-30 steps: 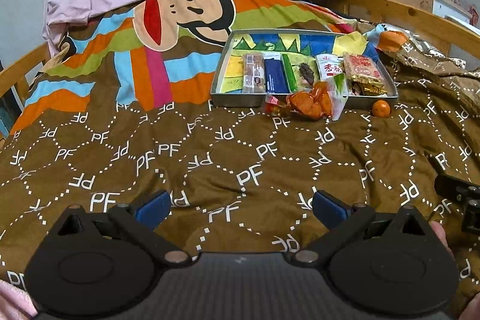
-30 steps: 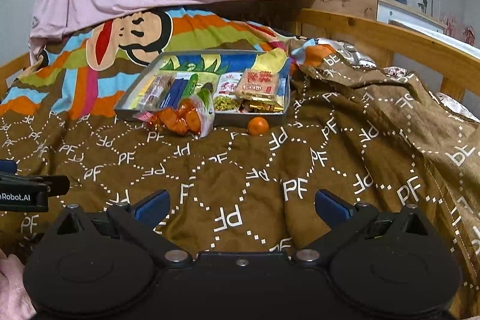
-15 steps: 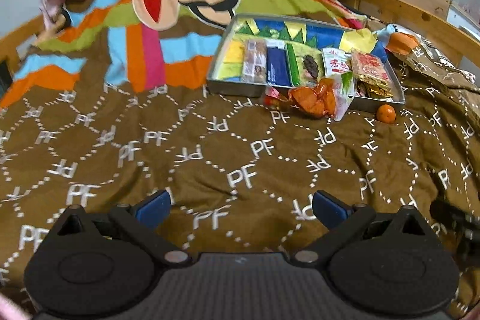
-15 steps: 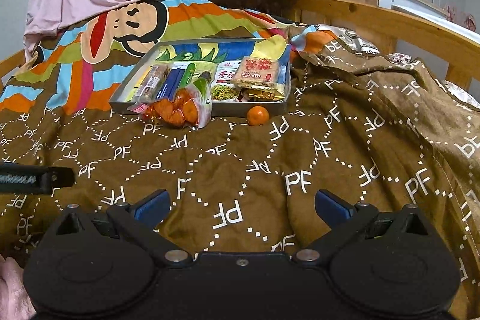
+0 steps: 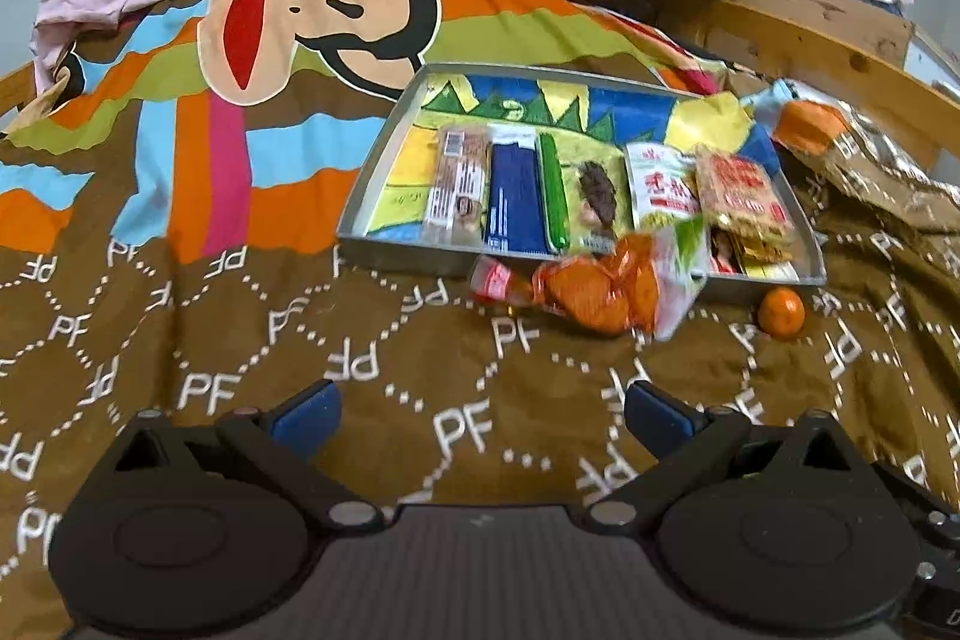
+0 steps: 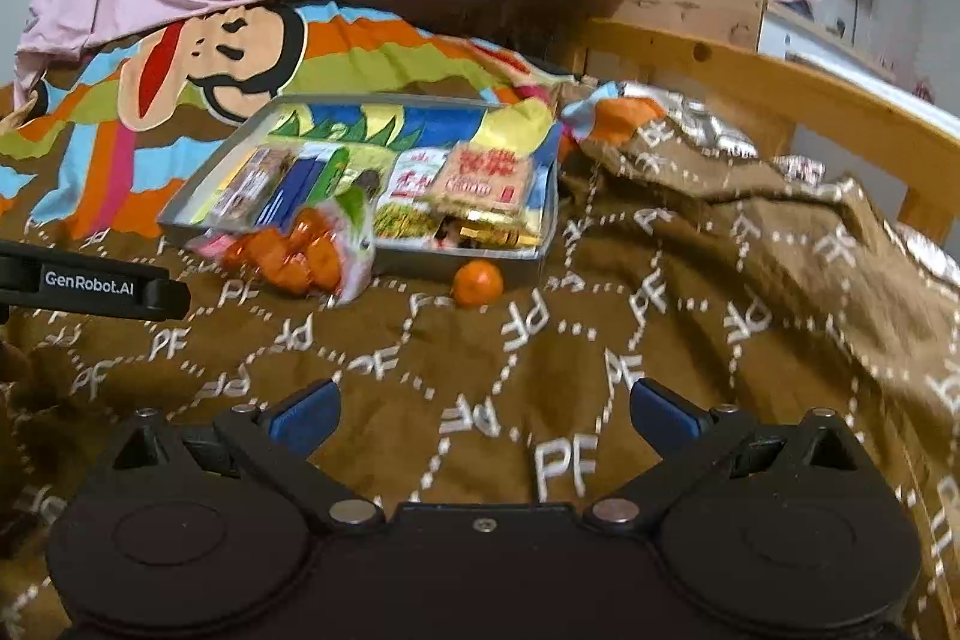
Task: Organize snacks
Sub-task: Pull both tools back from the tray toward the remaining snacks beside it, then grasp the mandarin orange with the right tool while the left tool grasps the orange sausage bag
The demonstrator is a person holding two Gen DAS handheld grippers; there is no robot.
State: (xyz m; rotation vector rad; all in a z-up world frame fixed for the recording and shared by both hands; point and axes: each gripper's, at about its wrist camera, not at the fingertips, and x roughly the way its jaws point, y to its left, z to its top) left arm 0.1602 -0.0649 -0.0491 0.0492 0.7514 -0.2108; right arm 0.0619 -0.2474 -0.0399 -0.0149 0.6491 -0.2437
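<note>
left gripper (image 5: 480, 409) released | right gripper (image 6: 483, 409) released | snack tray (image 5: 384, 184) packed, colourful

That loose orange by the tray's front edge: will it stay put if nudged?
Probably not. The orange is round and sits free on soft, creased bedding, so it may roll. The tray wall behind it could stop it.

**Snack tray on the bedspread, right gripper empty**

The right gripper (image 6: 480, 415) hovers over the brown blanket (image 6: 690, 340), blue-tipped fingers (image 6: 303, 415) spread wide with nothing between them. Farther off, a metal tray (image 6: 543, 244) holds a row of packets. A bag of orange snacks (image 6: 294, 259) leans over its near rim; the blur hides its label. A loose mandarin (image 6: 477, 282) sits just beside the rim. The left gripper (image 6: 90, 283) juts in from the left.
</note>
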